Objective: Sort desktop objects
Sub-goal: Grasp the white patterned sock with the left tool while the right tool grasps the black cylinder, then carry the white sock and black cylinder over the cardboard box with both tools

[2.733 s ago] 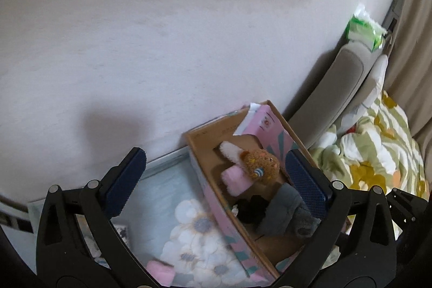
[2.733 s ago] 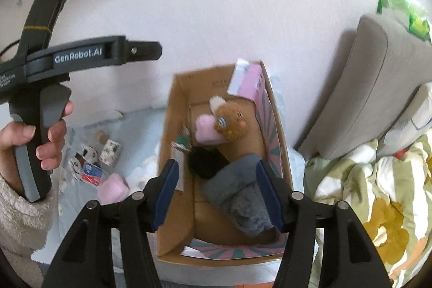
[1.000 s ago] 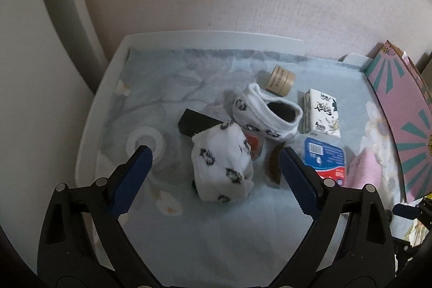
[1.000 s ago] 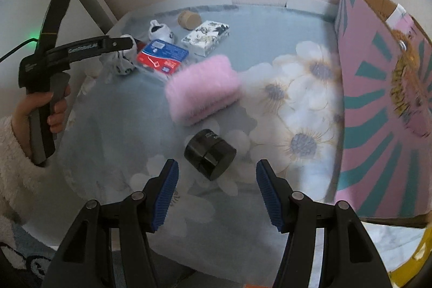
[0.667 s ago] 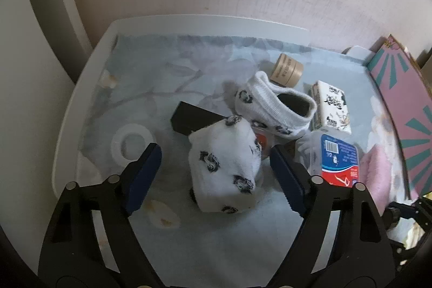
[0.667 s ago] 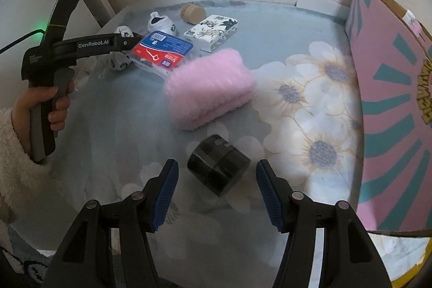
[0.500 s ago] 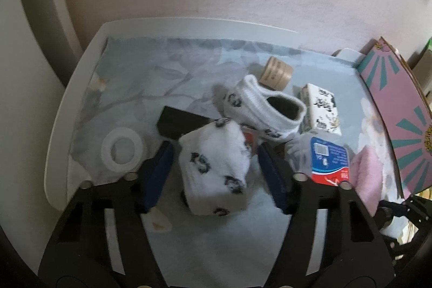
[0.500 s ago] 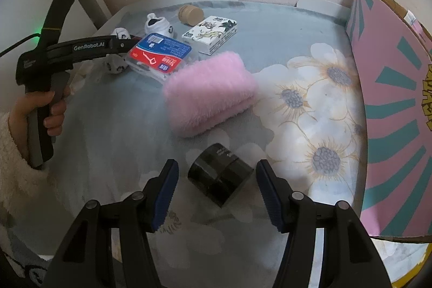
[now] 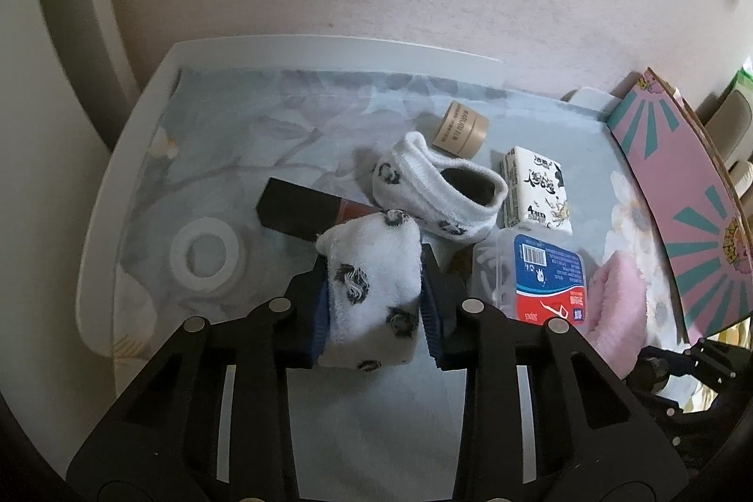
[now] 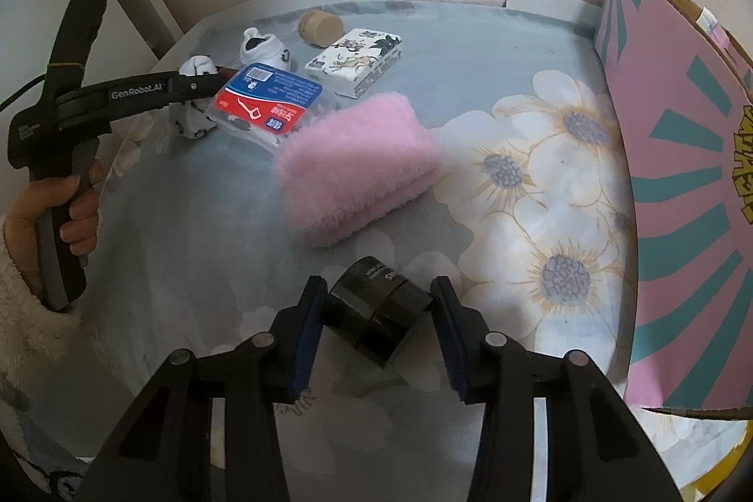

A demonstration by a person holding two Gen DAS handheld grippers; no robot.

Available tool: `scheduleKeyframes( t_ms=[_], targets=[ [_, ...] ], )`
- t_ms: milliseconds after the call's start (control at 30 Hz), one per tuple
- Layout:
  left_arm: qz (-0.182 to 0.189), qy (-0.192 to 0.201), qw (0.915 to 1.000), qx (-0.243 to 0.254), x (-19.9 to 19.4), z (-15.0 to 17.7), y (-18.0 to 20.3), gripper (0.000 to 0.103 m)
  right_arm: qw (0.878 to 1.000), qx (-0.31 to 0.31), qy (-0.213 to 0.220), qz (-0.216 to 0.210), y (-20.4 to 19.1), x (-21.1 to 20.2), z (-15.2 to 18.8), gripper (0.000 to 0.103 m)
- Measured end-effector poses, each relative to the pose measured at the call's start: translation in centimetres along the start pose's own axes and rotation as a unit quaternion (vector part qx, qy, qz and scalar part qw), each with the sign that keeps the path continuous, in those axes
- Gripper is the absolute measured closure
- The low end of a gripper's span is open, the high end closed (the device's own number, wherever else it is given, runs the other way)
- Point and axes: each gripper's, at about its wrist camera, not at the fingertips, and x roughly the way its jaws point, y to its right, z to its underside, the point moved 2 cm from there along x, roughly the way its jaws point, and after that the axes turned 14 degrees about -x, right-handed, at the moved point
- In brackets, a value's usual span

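My left gripper (image 9: 376,304) is shut on a white sock with black prints (image 9: 372,285), low over the table; the sock also shows in the right wrist view (image 10: 195,121). A second matching sock (image 9: 442,191) lies just behind it. My right gripper (image 10: 379,328) stands open around a black jar (image 10: 379,321) lying on its side; its pads sit either side of the jar, with a gap on the right. The pink cardboard box (image 10: 682,191) stands at the right edge of the table.
On the flowered cloth (image 10: 517,78) lie a pink fluffy roll (image 10: 357,168), a floss-pick box (image 10: 268,97), a tissue pack (image 10: 355,59), a cork-coloured jar (image 10: 320,27), a dark flat box (image 9: 301,210) and a white tape ring (image 9: 204,257). A wall runs behind.
Both grippers swung from the box down to the table. My left gripper closed on the printed sock. My right gripper moved forward around the black jar and narrowed.
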Motion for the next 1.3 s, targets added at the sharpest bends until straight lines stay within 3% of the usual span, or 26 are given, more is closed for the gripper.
scheduleKeyframes(
  t_ms=[300, 600, 867, 1000, 1300],
  targets=[
    [0.000, 0.003, 0.9999, -0.017, -4.1, -1.1, 0.3, 0.074, 1.000, 0.006, 0.006, 0.002, 0.3, -2.8, -0.4, 0.061],
    [0.020, 0.023, 0.9995, -0.010, -10.4, -4.1, 3.7, 0.074, 0.999, 0.002, 0.042, -0.012, 1.6, -8.7, -4.1, 0.061],
    [0.043, 0.038, 0.9980, 0.027, -14.3, -6.8, 10.0, 0.074, 0.996, 0.010, 0.083, -0.021, 4.8, -14.4, -7.6, 0.061],
    [0.069, 0.039, 0.9953, 0.055, -15.1, -7.6, 14.7, 0.074, 0.996, 0.010, 0.093, 0.002, 6.8, -16.5, -8.7, 0.061],
    [0.107, 0.020, 0.9874, 0.115, -14.5, -7.5, 22.8, 0.074, 0.994, 0.035, 0.096, 0.035, 12.5, -19.6, -8.2, 0.061]
  ],
)
